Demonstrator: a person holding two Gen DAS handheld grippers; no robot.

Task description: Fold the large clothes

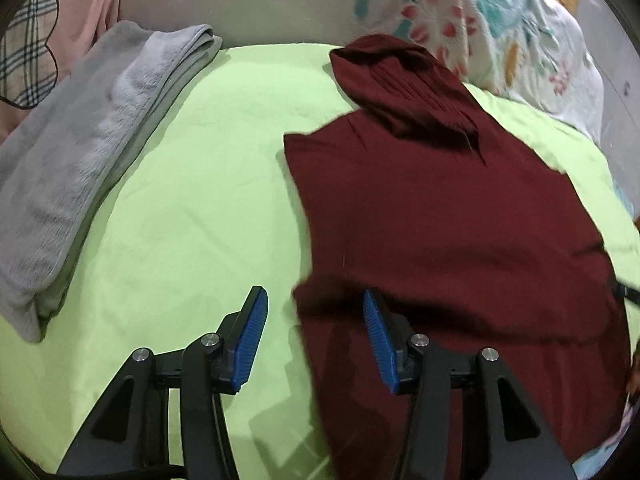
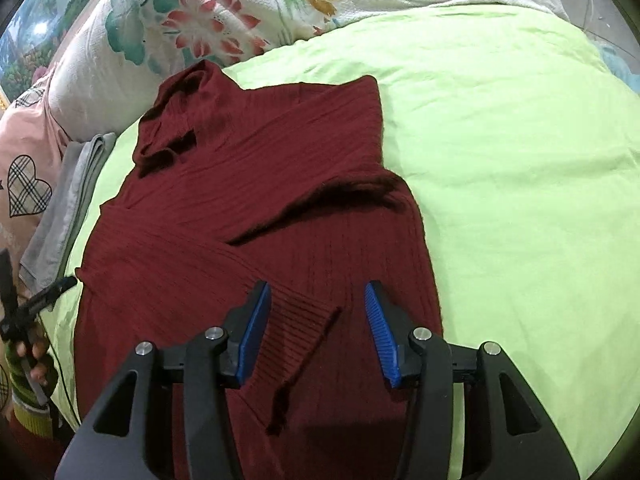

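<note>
A dark red ribbed sweater lies flat on the light green bed sheet, its collar toward the pillows and a sleeve folded across the body. My left gripper is open and empty, hovering over the sweater's left edge, one finger above the sheet and one above the cloth. In the right wrist view the sweater fills the middle. My right gripper is open and empty above the ribbed cuff of the folded sleeve.
A folded grey towel lies at the left of the bed. A floral pillow and a pink pillow with a plaid pattern line the head. The left gripper and the hand holding it show at the right view's left edge.
</note>
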